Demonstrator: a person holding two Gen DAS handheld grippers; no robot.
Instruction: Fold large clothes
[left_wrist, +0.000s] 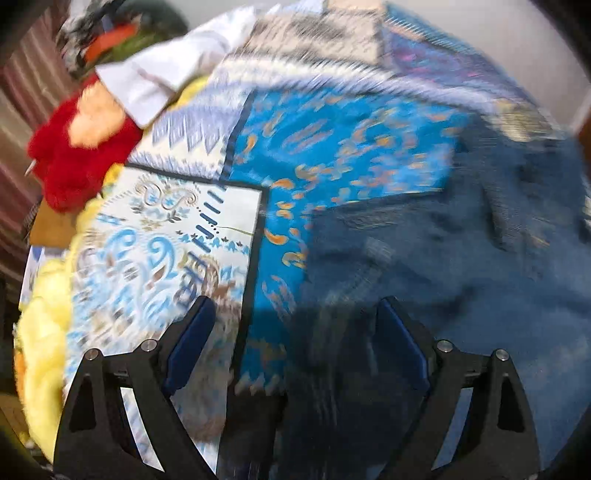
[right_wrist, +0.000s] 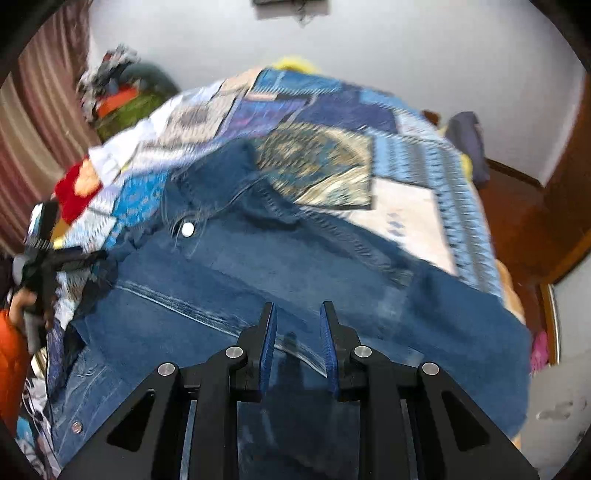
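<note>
The right gripper, at the lower centre of the right wrist view, has its jaws drawn close together with a narrow gap; no cloth shows between the blue pads, so it reads as clenched on nothing and poised over the denim jacket. That narrow stance probably suits a pinch at a seam or fold line just ahead of it.

The left gripper, at the bottom of the left wrist view, stands released with its jaws wide apart and nothing between them. It hangs over the spot where the jacket's dark edge meets the patchwork bedspread, likely ready to take a broad bite of hem or sleeve.

The jacket lies spread across the middle of the right wrist view, collar toward the upper centre and a white button at centre left, flat on the bedspread so that it can be folded in place. A red plush toy sits at the upper left of the left wrist view, clear of the work. At the far left edge of the right wrist view a hand grips the other tool.
</note>
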